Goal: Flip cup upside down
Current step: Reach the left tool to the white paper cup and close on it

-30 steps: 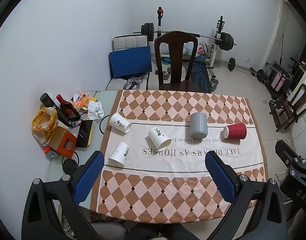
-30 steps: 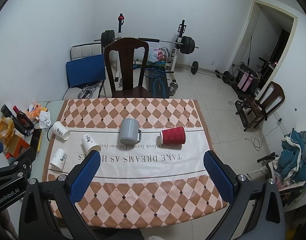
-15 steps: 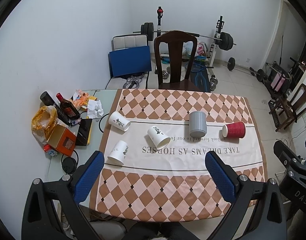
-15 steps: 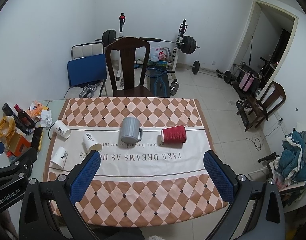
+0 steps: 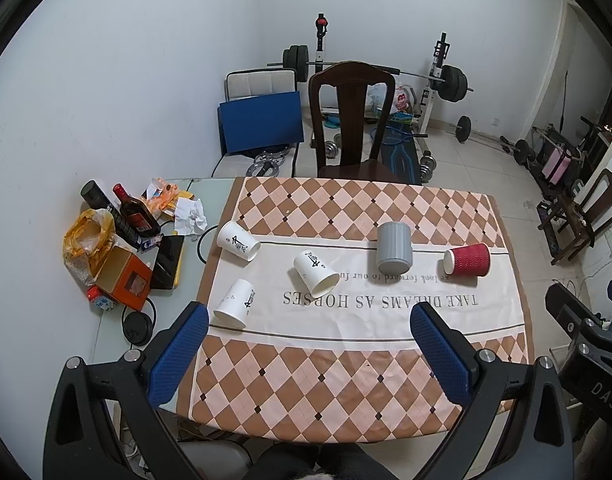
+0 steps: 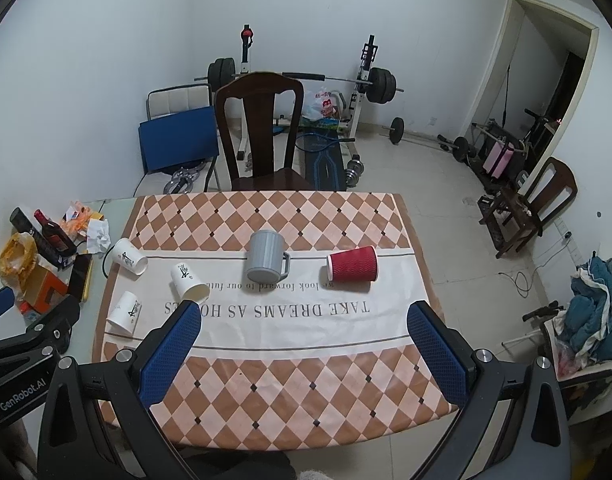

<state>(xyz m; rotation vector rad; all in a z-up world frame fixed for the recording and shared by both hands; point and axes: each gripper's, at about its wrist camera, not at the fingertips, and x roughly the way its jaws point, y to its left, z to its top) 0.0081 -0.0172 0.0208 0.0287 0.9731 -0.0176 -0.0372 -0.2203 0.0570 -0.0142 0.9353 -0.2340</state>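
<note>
Several cups lie on the checked tablecloth. Three white paper cups lie on their sides at the left. A grey mug stands upside down in the middle; its handle shows in the right wrist view. A red paper cup lies on its side at the right. My left gripper is open and empty, high above the table's near half. My right gripper is also open and empty, high above the near edge.
Bottles, a yellow bag, an orange box and crumpled paper crowd the glass table's left end. A dark wooden chair stands at the far side. Weights and a bench rack stand behind it.
Both grippers have drifted slightly back and up; the table and cups sit a little lower and smaller in view. No cup has moved.
</note>
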